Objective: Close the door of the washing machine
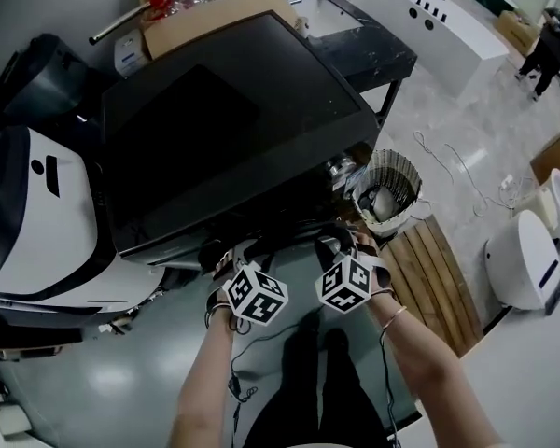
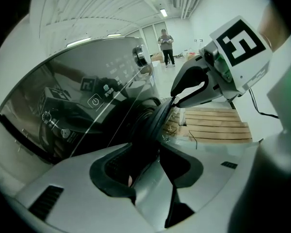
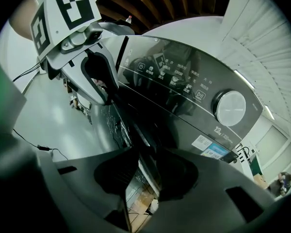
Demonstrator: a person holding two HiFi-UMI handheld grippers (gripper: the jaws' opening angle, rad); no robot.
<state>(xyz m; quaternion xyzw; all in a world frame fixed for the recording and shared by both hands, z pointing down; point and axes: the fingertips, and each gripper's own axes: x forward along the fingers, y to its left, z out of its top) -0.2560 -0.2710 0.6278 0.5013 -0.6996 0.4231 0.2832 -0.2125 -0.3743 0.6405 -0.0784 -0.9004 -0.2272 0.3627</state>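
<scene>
- Left gripper view: the left gripper (image 2: 145, 161) has its jaws well apart, astride the dark rim of the door (image 2: 154, 118). The pads show no squeeze on it.
- Right gripper view: the right gripper (image 3: 146, 171) has its jaws set narrower and closed onto the same door's edge, below the control panel (image 3: 179, 84) and knob (image 3: 229, 107).
- Head view: both tools sit side by side at the front lip of the washing machine (image 1: 215, 119). The door hangs on that front face; I judge it ajar, not latched.
- Risk 1: the loose left jaws may slip off the rim during the push, letting the door swing back.
- Risk 2: the right fingers, clamped round the edge, may get pinched between door and cabinet and block the latch.
- Risk 3: the grippers are near each other, so a roll of either could knock them together.
- Risk 4: the wicker basket (image 1: 387, 187) stands near the right side, and a wide withdrawal could tip it.
</scene>
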